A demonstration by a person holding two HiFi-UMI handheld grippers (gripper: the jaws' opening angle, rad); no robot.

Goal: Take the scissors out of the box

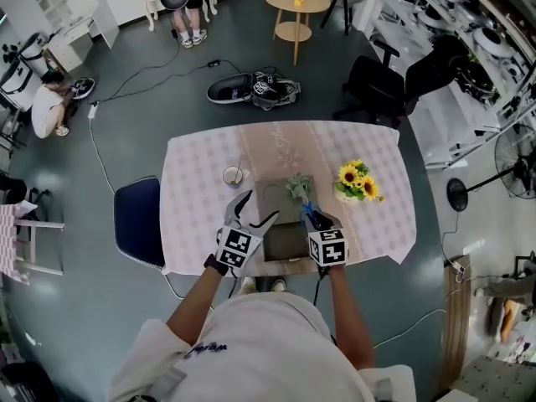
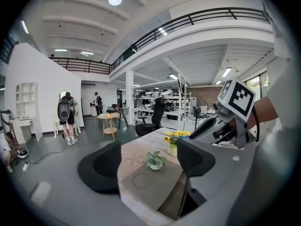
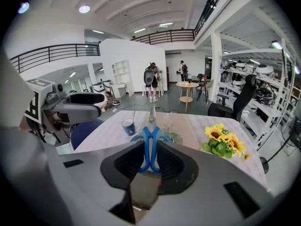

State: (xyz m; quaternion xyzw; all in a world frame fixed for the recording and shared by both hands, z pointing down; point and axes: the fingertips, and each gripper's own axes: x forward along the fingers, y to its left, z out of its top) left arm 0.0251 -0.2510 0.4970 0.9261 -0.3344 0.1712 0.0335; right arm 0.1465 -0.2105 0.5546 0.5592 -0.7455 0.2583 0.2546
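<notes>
**Blue scissors pinched above the open box**

Nearest the person, the right gripper (image 3: 150,155) has its dark, scooped fingers (image 3: 176,168) pressed on the scissors (image 3: 149,145). They pinch the glossy blue plastic loop handles, while the slim metal blades point up and away. In the head view the scissors hang over the right side of the box (image 1: 286,242). The left gripper (image 2: 148,161) hovers at the box's left side with its fingers (image 2: 101,166) spread wide and nothing between them.

The box is a flat, grey, rectangular case at the near edge of the table (image 1: 193,224). Its inside shows only as a dark hollow. Its lid (image 2: 143,182) lies thrown back, away from the person. It is a matt grey slab with a shallow ring pressed into it.

A small leafy plant (image 2: 154,160) in a round pot stands at the lid's far right corner; whether it rests on the lid or just behind it cannot be told. Left of the lid stands a dark blue mug (image 3: 127,126) with a pale inside. To the right, a bunch of yellow sunflowers (image 3: 223,141) rises from a pale vase.

The table wears a pale checked cloth with a plainer runner down its middle. A dark blue chair (image 1: 140,221) is tucked at its left edge.
</notes>
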